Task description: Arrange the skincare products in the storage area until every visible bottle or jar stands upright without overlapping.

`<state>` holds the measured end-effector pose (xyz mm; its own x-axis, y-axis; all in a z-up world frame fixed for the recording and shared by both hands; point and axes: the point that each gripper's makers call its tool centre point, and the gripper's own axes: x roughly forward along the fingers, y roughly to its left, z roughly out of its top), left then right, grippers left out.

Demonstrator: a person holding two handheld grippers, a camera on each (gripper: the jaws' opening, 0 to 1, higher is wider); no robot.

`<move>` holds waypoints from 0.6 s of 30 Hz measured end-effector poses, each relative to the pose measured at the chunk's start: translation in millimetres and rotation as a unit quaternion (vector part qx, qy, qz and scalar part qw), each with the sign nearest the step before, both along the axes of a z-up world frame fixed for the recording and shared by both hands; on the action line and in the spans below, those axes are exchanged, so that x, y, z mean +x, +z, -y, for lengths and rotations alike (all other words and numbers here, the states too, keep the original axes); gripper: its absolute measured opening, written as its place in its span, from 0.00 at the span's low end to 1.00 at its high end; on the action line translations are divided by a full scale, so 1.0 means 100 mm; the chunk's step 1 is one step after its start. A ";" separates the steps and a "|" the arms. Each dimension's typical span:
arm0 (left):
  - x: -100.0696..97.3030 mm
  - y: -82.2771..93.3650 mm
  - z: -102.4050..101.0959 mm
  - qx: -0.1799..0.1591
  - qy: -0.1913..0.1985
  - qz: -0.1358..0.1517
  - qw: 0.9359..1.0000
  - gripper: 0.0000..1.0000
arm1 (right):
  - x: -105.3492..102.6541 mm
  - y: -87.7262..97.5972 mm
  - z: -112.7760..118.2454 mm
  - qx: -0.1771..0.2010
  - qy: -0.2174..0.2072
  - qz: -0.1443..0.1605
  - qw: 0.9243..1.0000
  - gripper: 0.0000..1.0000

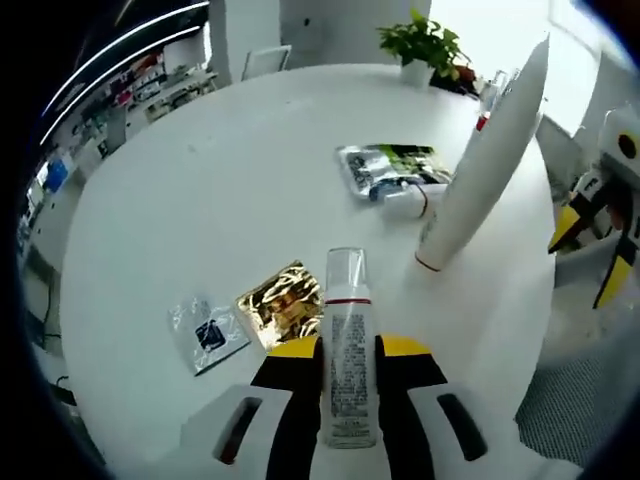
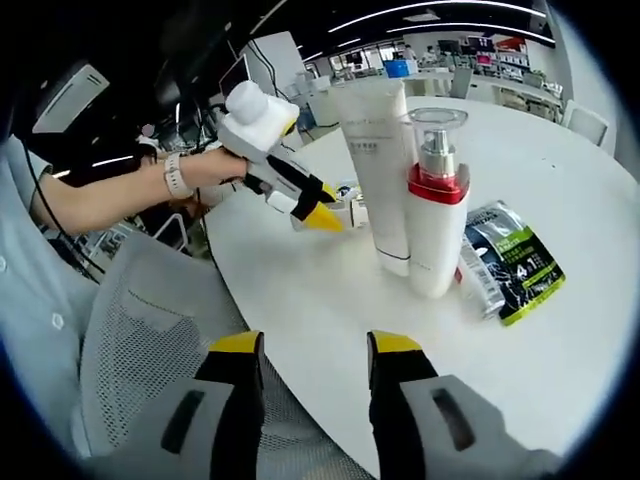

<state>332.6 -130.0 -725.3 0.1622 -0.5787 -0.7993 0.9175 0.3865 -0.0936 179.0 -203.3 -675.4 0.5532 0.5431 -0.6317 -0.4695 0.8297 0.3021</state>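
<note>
Nearest the lens in the left gripper view, a slim spray bottle [image 1: 347, 350] with a clear cap and a red band lies gripped between the yellow-tipped jaws of the left tongs [image 1: 347, 385], lifted over the near edge of the white tabletop [image 1: 220, 190]. Beyond it to the right a tall white tube [image 1: 487, 160] stands on its cap, leaning in this fisheye view. In the right gripper view that white tube [image 2: 380, 160] stands touching, or just beside, a pump bottle [image 2: 437, 200] with a red collar, both upright. The right tongs [image 2: 305, 375] are spread and grasp nothing, hovering off the tabletop edge over a mesh chair [image 2: 150, 320]. Flat sachets lie around: a gold one [image 1: 283, 303], a clear one [image 1: 207, 333], and a green-printed one [image 1: 395, 165]. The step in hand appears to be carrying the spray bottle to the standing group. The next move likely calls for tilting it upright and setting it on bare tabletop beside the tube without knocking either neighbour.
</note>
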 end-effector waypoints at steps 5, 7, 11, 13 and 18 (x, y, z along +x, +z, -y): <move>-0.12 0.07 -0.07 -0.027 0.011 -0.010 1.000 0.16 | -0.01 -0.04 -0.06 0.008 -0.006 -0.003 1.000 0.41; -0.17 0.11 -0.09 -0.037 0.014 -0.014 0.999 0.16 | 0.00 -0.05 -0.07 0.011 -0.009 -0.004 1.000 0.41; -0.26 0.16 -0.14 -0.048 0.017 -0.019 0.998 0.16 | 0.01 -0.06 -0.08 0.015 -0.014 -0.005 1.000 0.40; -0.32 0.20 -0.15 -0.055 0.019 -0.020 0.998 0.16 | 0.02 -0.06 -0.08 0.016 -0.017 -0.003 1.000 0.41; -0.39 0.27 -0.17 -0.065 0.022 -0.022 0.997 0.16 | 0.06 -0.04 -0.11 0.019 -0.024 0.005 1.000 0.40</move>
<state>293.5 -113.2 -698.3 0.1555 -0.6718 -0.7243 0.8939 0.4077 -0.1862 185.5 -192.6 -679.9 0.5856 0.5390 -0.6054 -0.4332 0.8394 0.3283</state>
